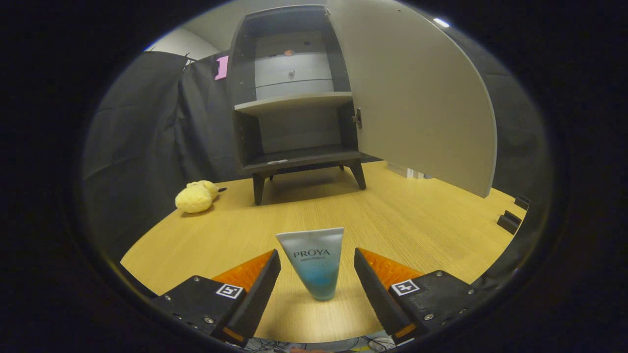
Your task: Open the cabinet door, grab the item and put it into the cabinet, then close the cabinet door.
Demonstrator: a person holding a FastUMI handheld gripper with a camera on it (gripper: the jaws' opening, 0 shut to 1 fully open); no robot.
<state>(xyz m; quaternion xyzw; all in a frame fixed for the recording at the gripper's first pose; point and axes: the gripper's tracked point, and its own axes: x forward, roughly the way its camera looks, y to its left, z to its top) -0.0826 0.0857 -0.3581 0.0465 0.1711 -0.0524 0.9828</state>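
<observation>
A small blue-and-white cosmetic tube stands upright on its cap on the wooden table. It sits between the two fingers of my gripper, which is open, with a gap on each side of the tube. Beyond the tube stands a dark cabinet on short legs. Its grey door is swung wide open to the right. Inside, a shelf splits the cabinet into an upper and a lower compartment, and both look bare.
A yellow plush toy lies on the table left of the cabinet's legs. Black blocks sit at the table's right edge, under the open door. Black cloth hangs behind the table on the left.
</observation>
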